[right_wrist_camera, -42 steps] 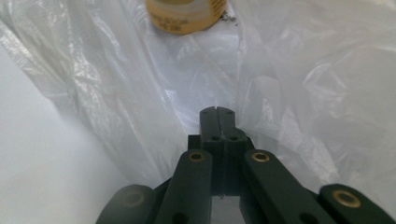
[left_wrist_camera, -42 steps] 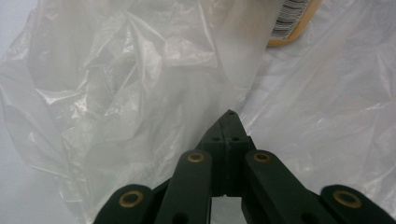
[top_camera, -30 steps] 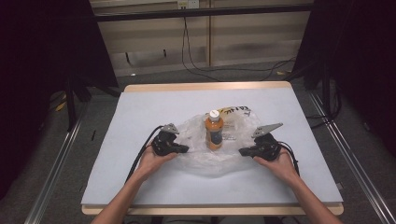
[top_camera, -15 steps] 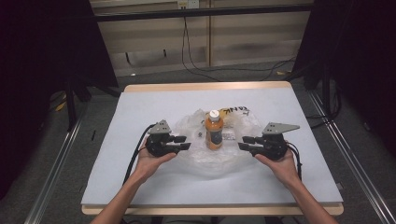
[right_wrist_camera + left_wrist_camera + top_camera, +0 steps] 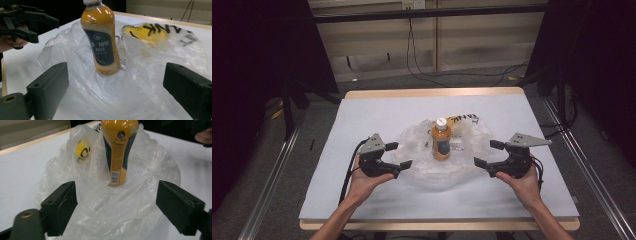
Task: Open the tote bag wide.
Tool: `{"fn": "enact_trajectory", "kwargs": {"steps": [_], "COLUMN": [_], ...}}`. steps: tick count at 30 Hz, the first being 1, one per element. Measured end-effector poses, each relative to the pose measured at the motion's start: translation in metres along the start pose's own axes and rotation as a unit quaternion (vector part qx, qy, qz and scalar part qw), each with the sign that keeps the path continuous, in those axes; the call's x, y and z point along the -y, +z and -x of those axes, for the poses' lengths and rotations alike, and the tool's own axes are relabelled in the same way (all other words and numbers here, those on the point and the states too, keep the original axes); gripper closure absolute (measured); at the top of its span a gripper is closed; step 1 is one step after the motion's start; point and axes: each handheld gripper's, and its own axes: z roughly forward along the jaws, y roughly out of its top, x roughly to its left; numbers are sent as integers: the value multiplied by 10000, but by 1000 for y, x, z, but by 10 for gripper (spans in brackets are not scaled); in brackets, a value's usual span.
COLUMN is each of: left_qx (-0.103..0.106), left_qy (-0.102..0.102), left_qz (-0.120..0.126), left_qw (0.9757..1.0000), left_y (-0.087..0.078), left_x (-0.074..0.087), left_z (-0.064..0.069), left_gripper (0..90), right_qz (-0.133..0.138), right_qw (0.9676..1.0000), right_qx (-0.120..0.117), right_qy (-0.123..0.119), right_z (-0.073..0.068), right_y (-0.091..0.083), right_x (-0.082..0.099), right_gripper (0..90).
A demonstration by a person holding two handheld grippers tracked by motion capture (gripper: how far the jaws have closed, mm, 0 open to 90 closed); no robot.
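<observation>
Right now an orange drink bottle (image 5: pixel 441 140) with a white cap and a dark label stands upright on a crumpled clear plastic bag (image 5: pixel 432 162), which lies spread flat around the bottle's base near the middle of the white table (image 5: pixel 377 112). Black lettering and a yellow patch show on the far part of the bag, behind the bottle as the right gripper view sees it. The left gripper (image 5: pixel 399 155) sits at the bag's left edge, held in the person's left hand (image 5: pixel 364 180), and its jaws point inward toward the bottle; they have just been opening and now stand wide apart. In the left gripper view the two black pads frame the bag and the bottle beyond, with loose plastic lying low between them, but neither pad presses on it, so the gripper holds nothing. The right gripper (image 5: pixel 489 153) sits at the bag's right edge in the right hand (image 5: pixel 524 182), also aimed inward; its jaws too have just been opening and are spread wide. In the right gripper view the rumpled film lies between and below its pads without being pinched, and the bottle stands a little way ahead, apart from both jaws. Both grippers are near the bottle on opposite sides and touch neither it nor each other.
</observation>
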Motion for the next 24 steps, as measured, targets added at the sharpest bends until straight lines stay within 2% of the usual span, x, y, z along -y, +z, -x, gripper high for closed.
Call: {"fn": "enact_trajectory", "kwargs": {"steps": [2, 5, 7, 9, 10, 12, 13, 14, 16, 21, 22, 24], "left_qx": [15, -201, -229, -298, -265, -354, -335, -295, -428, -575, -471, -493], "left_qy": [-73, -69, -135, -153, -149, -174, -185, -232, -201, -321, -304, -242], "left_qz": [125, 198, 189, 195, 206, 163, 183, 193, 185, 290, 348, 257], "left_qw": [9999, 9996, 9995, 9992, 9993, 9991, 9991, 9991, 9987, 9974, 9978, 9982], "left_y": [-7, -16, -22, -26, -29, -33, -36, -38, -43, -58, -60, -61], "left_x": [1, 7, 11, 16, 18, 21, 22, 24, 27, 40, 45, 51], "left_z": [1, 4, 5, 6, 6, 8, 9, 10, 12, 11, 10, 11], "left_gripper": [92, 79, 62, 61, 61, 59, 53, 55, 54, 37, 33, 32], "right_qz": [49, 82, 111, 132, 174, 230, 243, 239, 214, 232, 260, 363], "right_qw": [10000, 9997, 9991, 9982, 9980, 9972, 9965, 9963, 9962, 9945, 9943, 9934], "right_qx": [46, 222, 397, 587, 614, 709, 804, 827, 846, 1013, 1026, 1079], "right_qy": [-9, -31, -18, -9, 18, 107, 55, 31, 66, 147, 159, 154], "right_z": [0, 0, 0, -1, -1, -3, -4, -5, -6, -8, -8, -9], "right_y": [-6, -17, -22, -28, -31, -37, -40, -43, -48, -63, -65, -70], "right_x": [2, 6, 8, 11, 13, 16, 17, 19, 23, 33, 35, 39], "right_gripper": [9, 28, 19, 58, 58, 51, 65, 65, 59, 59, 70, 67]}}
